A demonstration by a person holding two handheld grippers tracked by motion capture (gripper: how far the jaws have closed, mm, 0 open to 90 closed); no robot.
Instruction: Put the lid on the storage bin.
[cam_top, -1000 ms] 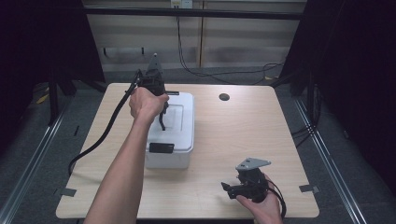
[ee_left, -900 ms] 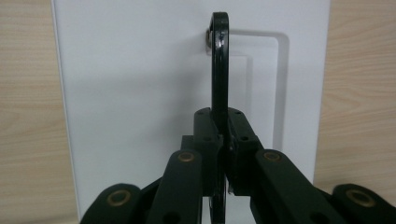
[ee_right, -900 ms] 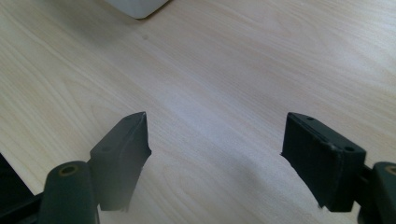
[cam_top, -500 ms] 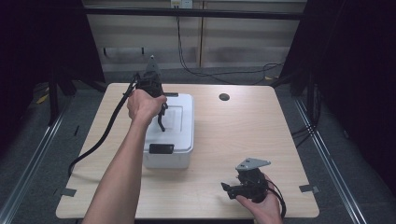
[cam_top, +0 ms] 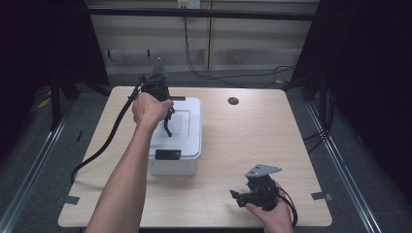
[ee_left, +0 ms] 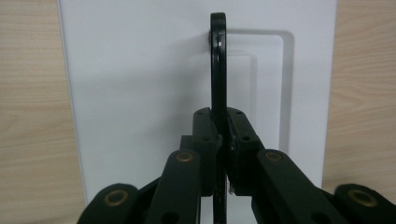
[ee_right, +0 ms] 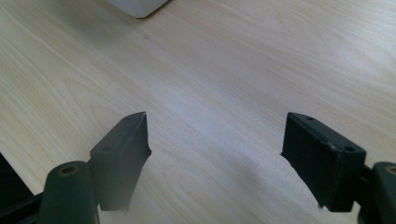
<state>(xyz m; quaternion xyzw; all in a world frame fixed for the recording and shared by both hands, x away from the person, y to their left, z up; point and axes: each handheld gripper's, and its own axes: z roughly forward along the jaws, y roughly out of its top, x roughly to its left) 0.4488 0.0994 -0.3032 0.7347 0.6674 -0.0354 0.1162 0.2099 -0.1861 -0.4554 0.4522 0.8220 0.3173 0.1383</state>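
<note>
- The left gripper has its jaws clamped on the box's black handle, raised upright.
- The white box sits at the tabletop's nine o'clock.
- The right gripper, jaws apart, rests at five o'clock.
- Risk: a thin handle could slip or latches stay shut, tipping the box.

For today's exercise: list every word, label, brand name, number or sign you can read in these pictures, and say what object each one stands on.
There is no readable text.
White box: plain lid, no lettering, in the high view or the left gripper view.
Black handle, clamped by the left gripper: no marking.
Right gripper, jaws open over the table: none.
Back wall fitting: too small to tell.
</note>
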